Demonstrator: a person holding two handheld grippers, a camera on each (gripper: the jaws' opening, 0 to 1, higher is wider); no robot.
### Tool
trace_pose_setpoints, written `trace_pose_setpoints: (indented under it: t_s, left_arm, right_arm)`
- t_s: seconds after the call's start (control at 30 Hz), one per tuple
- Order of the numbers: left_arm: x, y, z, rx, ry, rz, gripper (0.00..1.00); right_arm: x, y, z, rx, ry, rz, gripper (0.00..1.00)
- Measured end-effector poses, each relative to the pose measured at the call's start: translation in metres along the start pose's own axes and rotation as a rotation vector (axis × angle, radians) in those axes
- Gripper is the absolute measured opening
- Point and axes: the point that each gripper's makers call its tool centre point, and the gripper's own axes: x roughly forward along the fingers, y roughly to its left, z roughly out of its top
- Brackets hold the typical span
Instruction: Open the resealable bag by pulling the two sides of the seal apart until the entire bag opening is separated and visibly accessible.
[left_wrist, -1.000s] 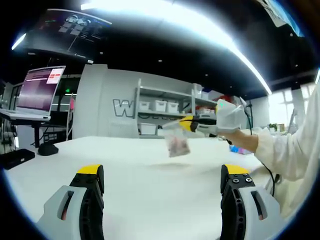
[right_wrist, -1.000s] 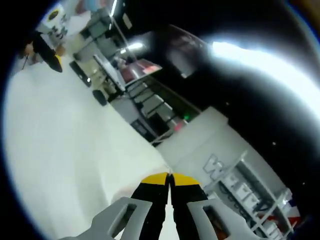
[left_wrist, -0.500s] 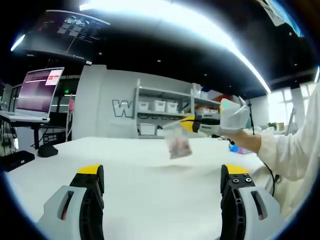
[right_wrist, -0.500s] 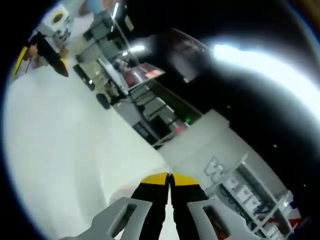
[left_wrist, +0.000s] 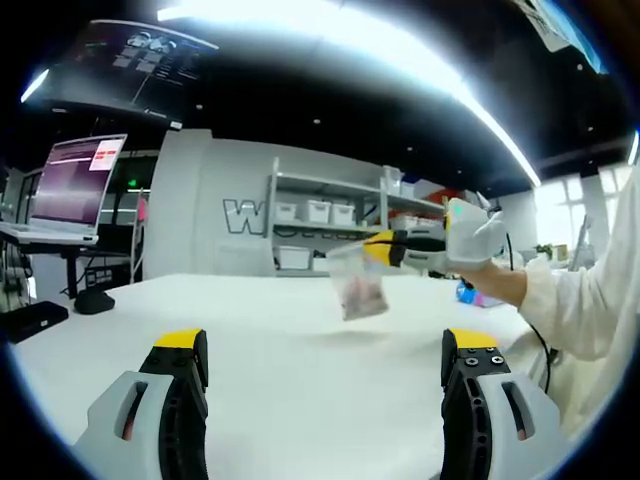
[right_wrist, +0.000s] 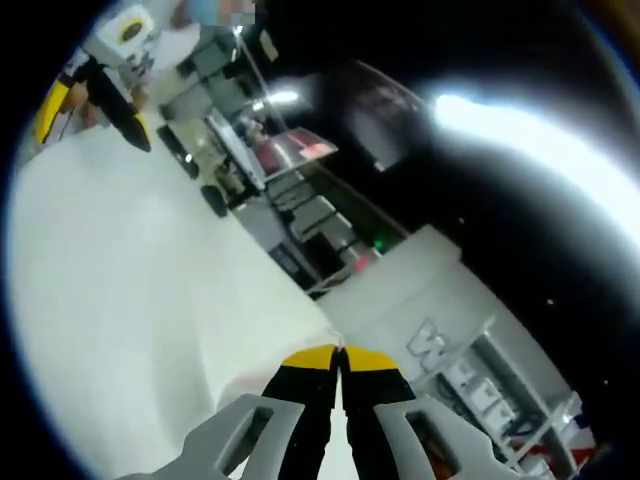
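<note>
I see one white tabletop in front of me. My left tool sits low over it with its two yellow-tipped jaws wide apart and nothing between them. It is let go, holding nothing.

In the left gripper view, my right tool comes in from the right side. A hand in a white glove holds it, with a white sleeve behind. Its jaws are pressed tight on the top edge of one small clear bag. The bag hangs down from the tool, up in the air above the tabletop, not touching it. There is something pinkish inside the bag, but it is too small for me to tell what.

In the right gripper view, the two jaws of the right tool are squeezed together, with a thin clear edge pinched between the yellow tips. Far off at the top left I see the two jaws of the left tool.

Behind the tabletop there is one laptop on the left and one shelf with white boxes.
</note>
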Motion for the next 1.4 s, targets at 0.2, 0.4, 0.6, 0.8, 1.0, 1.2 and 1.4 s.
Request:
trace_pose_setpoints:
  t_s: [0.2, 0.4, 0.6, 0.8, 1.0, 1.2, 1.4]
  left_arm:
    - [0.000, 0.000, -0.001, -0.003, 0.002, -0.001, 0.96]
    - [0.000, 0.000, -0.002, -0.004, 0.002, 0.001, 0.96]
    - [0.000, 0.000, -0.003, -0.004, 0.004, -0.001, 0.96]
    - [-0.001, 0.000, -0.003, -0.005, 0.004, 0.002, 0.96]
    - [-0.001, 0.000, -0.004, -0.008, 0.006, 0.000, 0.96]
    - [-0.001, 0.000, -0.004, -0.010, 0.006, 0.002, 0.96]
    - [-0.001, 0.000, -0.005, -0.008, 0.009, 0.002, 0.96]
  right_arm:
    - [-0.005, 0.000, 0.005, 0.000, -0.009, 0.001, 0.00]
    - [-0.010, 0.006, 0.009, -0.005, -0.018, 0.012, 0.00]
    - [-0.012, 0.010, 0.011, -0.006, -0.023, 0.024, 0.00]
    - [-0.020, 0.012, 0.015, -0.002, -0.033, 0.026, 0.00]
    - [-0.026, 0.015, 0.019, -0.010, -0.041, 0.031, 0.00]
    - [-0.030, 0.020, 0.022, -0.013, -0.045, 0.046, 0.00]
    - [-0.035, 0.023, 0.026, -0.023, -0.057, 0.052, 0.00]
